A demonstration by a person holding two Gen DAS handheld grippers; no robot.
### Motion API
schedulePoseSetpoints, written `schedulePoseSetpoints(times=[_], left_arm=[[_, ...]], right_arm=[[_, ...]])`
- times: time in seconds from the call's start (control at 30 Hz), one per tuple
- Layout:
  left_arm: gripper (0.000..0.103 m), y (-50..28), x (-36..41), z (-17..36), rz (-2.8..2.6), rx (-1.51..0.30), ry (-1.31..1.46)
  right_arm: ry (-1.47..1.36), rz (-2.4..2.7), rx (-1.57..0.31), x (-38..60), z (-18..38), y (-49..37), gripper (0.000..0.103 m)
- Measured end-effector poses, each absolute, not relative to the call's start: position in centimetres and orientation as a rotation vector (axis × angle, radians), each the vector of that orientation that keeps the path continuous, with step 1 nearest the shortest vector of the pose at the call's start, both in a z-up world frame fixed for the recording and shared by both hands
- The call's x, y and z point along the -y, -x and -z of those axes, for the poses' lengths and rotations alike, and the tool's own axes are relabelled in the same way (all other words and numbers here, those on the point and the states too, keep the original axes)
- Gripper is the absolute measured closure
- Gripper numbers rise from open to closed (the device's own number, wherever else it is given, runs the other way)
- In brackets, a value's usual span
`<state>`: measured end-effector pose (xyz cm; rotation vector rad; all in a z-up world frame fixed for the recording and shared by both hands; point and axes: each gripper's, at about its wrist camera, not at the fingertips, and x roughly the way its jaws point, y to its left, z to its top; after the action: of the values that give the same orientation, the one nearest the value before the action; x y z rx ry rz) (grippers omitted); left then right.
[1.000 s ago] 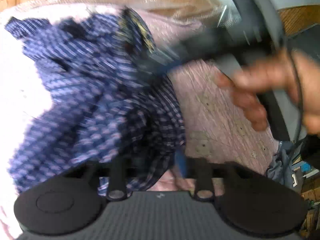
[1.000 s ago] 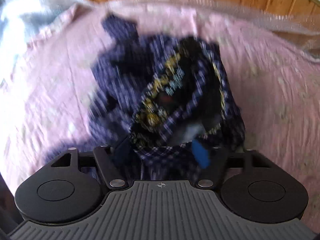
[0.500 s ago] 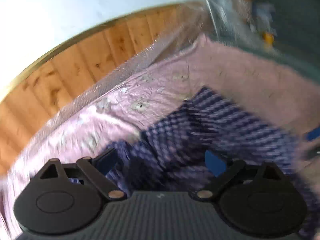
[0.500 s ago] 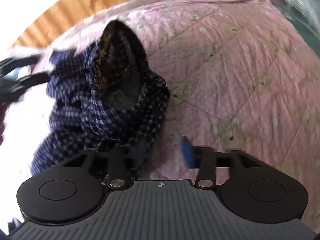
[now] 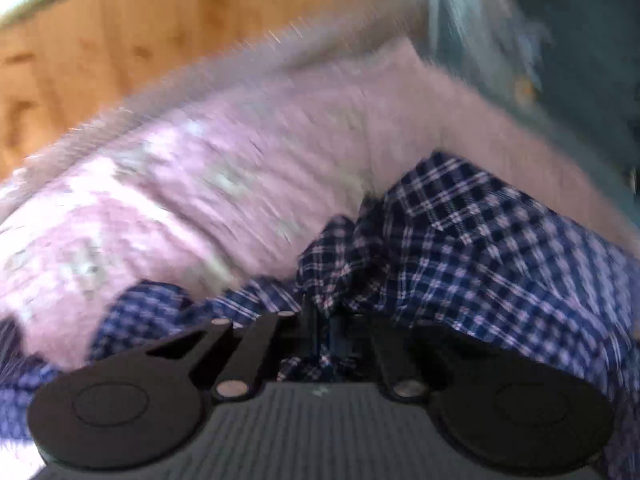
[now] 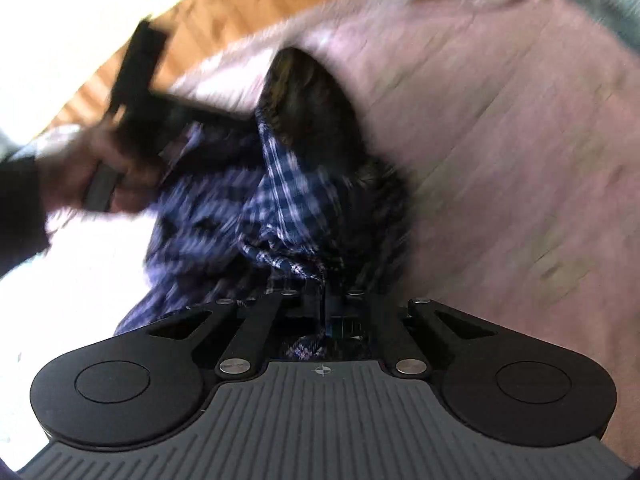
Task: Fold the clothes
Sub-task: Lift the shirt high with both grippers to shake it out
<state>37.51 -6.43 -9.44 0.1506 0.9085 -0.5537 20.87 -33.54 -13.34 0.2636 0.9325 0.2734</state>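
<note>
The shirt (image 6: 280,188), blue plaid, lies bunched on the pink quilt (image 6: 500,140) of a bed, and everything else sits around it. At the shirt's left side in the right wrist view, a hand (image 6: 100,168) grips the left claw's handle. The left claw (image 5: 320,320) is clamped on a fold of the shirt. The right claw (image 6: 324,304) is clamped on the shirt's near edge. Beyond the shirt stands a wooden headboard (image 5: 120,52).

Heavy motion blur, blown-out left glare, fisheye
</note>
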Motion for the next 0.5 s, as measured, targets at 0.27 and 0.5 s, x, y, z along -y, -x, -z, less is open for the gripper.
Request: schedulePoseSetpoints(times=[0.27, 0.5], left_arm=[[0.098, -26.1, -2.1, -6.4, 0.458, -0.543, 0.091], [0.098, -11.9, -8.7, -21.7, 0.396, -0.200, 0.104]], right_arm=[[-0.265, -0.183, -0.680, 40.2, 3.1, -22.5, 0.103], [-0.083, -0.295, -0.359, 35.1, -11.9, -17.6, 0.103]])
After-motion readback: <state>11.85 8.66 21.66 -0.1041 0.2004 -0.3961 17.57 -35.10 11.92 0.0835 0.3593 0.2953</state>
